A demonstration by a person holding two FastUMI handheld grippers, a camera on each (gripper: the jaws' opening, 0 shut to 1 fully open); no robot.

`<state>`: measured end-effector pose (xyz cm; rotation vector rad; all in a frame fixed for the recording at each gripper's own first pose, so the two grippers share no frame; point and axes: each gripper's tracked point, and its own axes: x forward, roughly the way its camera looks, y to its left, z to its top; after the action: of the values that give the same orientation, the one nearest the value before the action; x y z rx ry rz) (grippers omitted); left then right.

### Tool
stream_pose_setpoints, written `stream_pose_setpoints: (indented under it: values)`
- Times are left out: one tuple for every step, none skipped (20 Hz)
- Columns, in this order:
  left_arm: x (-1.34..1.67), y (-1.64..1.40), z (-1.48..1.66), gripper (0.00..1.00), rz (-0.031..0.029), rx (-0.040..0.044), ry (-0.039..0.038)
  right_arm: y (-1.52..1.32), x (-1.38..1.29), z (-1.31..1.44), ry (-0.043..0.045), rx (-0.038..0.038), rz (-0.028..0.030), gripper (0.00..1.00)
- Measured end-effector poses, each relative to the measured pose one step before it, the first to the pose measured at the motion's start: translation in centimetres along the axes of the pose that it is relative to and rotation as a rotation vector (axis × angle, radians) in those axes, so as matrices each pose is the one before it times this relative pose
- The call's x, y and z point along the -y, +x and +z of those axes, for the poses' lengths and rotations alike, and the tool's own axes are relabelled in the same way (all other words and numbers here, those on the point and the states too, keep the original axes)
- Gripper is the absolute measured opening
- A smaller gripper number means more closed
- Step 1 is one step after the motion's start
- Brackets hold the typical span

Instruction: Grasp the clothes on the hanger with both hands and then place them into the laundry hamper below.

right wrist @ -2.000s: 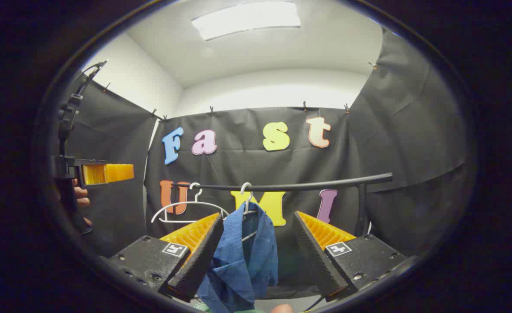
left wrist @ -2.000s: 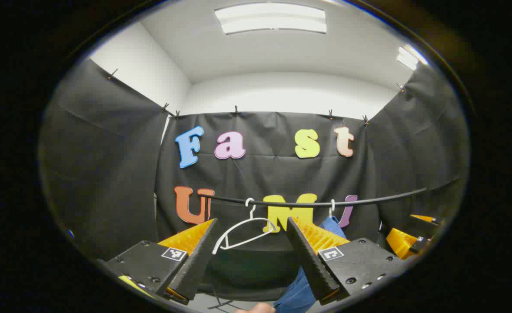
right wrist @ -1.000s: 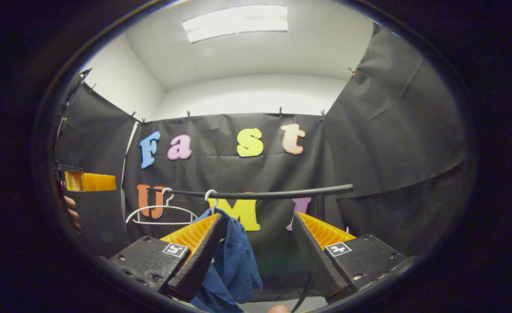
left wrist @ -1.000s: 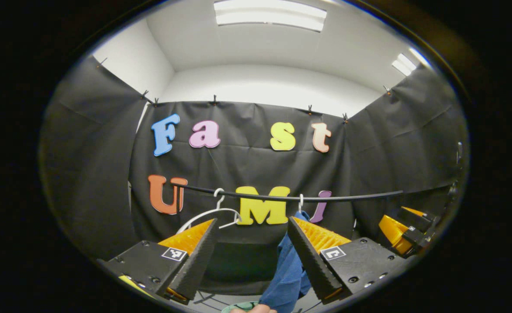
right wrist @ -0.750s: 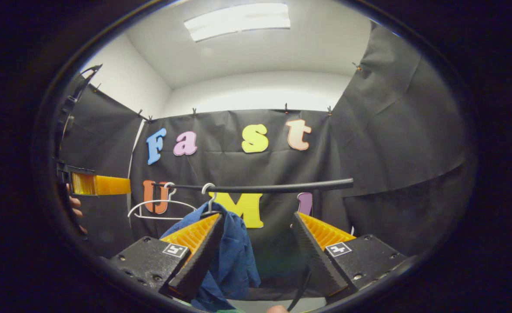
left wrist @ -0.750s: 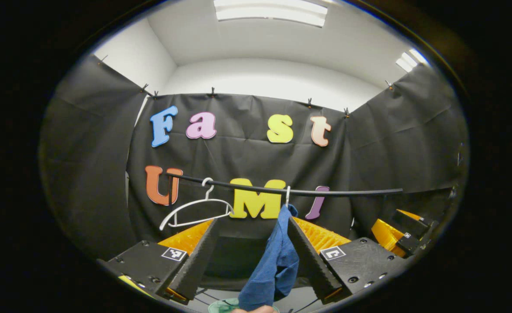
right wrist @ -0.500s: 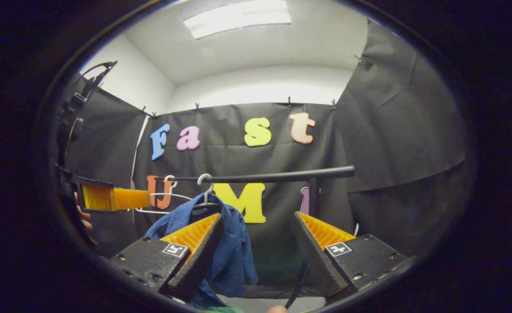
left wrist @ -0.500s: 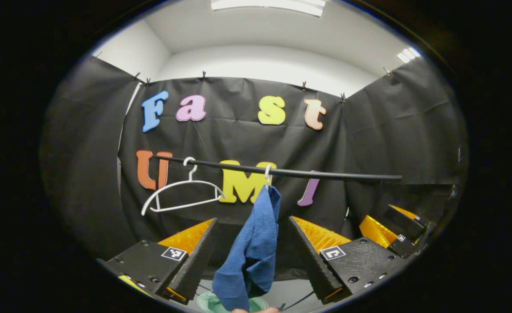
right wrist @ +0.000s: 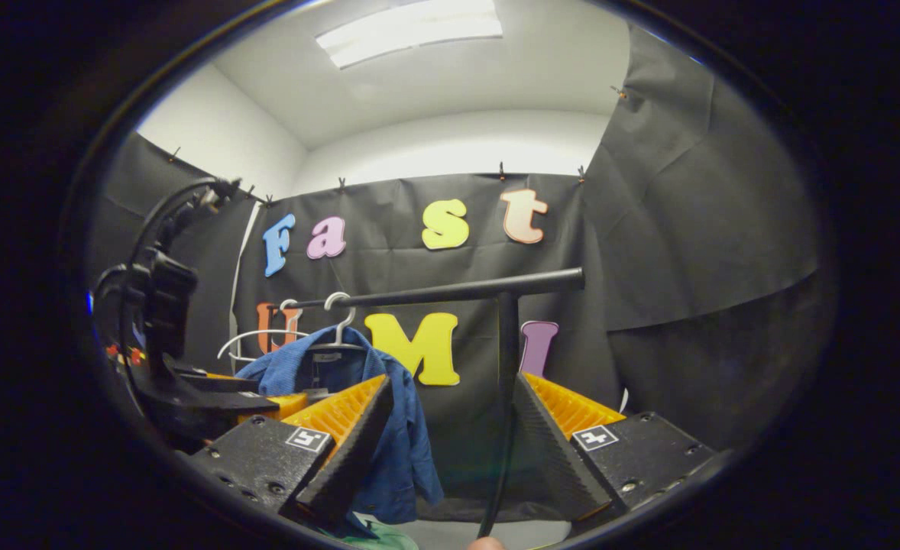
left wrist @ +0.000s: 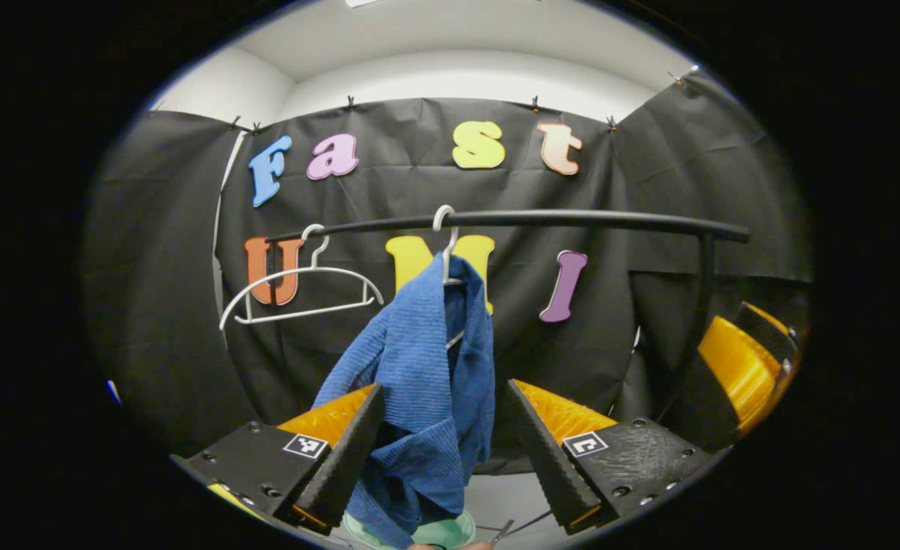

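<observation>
Blue knit garment [left wrist: 427, 367] hangs limp on a white hanger [left wrist: 444, 229] from the black rail [left wrist: 572, 221], looking soft and light. Both the left gripper [left wrist: 442, 443] and right gripper [right wrist: 450, 443] are spread apart and hold nothing; pinching a shoulder each seems best.

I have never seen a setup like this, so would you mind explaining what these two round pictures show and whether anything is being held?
Each picture comes from a camera riding on a handheld two-finger gripper, looking forward along its orange and black fingers. In the left gripper view, the left gripper is open, with a blue shirt hanging between its fingers, not yet pinched. The shirt hangs on a white hanger on a black rail; an empty hanger hangs beside it. A green hamper sits below. In the right gripper view, the right gripper is open too, beside the shirt. Nothing is held.
</observation>
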<state>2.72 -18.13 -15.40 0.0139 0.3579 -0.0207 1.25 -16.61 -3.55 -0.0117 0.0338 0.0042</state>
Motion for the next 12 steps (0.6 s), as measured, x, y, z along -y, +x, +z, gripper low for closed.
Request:
stream_pose_setpoints:
  values:
    - [-0.872, 0.612, -0.645, 0.97, 0.03107, -0.01917, 0.00124, -0.123, 0.035, 0.052, -0.00197, 0.0024, -0.00082, 0.99]
    - [-0.837, 0.581, -0.656, 0.98, 0.02422, -0.01784, -0.0004, 0.011, -0.113, -0.083, -0.00192, -0.00188, -0.00278, 0.99]
    - [-0.336, 0.573, -0.255, 0.97, 0.01171, -0.00399, 0.00378, -0.071, -0.215, -0.05, -0.00029, -0.00243, 0.0045, 1.0]
    - [-0.503, 0.538, 0.101, 0.94, 0.01371, 0.00529, 0.01273, 0.074, -0.483, -0.235, 0.00113, -0.00455, 0.00073, 0.99]
    - [-0.456, 0.332, 0.267, 0.91, 0.01009, 0.01435, 0.0128, 0.137, -0.36, -0.217, 0.00181, -0.00505, 0.00118, 1.0]
    - [-0.591, 0.529, 0.288, 0.94, 0.00605, 0.01096, 0.01404, 0.155, -0.491, -0.266, 0.00378, -0.00384, -0.00271, 0.99]
    - [-0.639, 0.679, 0.125, 0.96, 0.00433, 0.00686, 0.009, 0.198, -0.556, -0.25, 0.00369, -0.0064, -0.00426, 0.99]
    - [-0.503, 0.682, -0.127, 0.94, 0.00634, -0.00134, 0.00256, 0.206, -0.71, -0.54, 0.00502, -0.00856, -0.00224, 0.99]
    - [-0.454, 0.52, -0.152, 0.96, 0.00898, 0.00302, -0.00081, 0.18, -0.922, -0.417, 0.00329, -0.00775, 0.00314, 1.0]
    - [-0.6, 0.433, -0.094, 0.94, 0.01458, 0.00485, -0.00021, 0.215, -1.063, -0.225, 0.00171, 0.00036, 0.00571, 0.99]
    - [-0.693, 0.3, -0.14, 0.94, 0.01703, 0.00618, -0.00053, 0.373, -0.834, -0.281, -0.00635, -0.00454, -0.00027, 0.99]
    - [-0.605, 0.501, -0.105, 0.96, 0.01011, 0.00437, -0.00119, 0.536, -0.851, -0.383, -0.00965, -0.00061, 0.00051, 1.0]
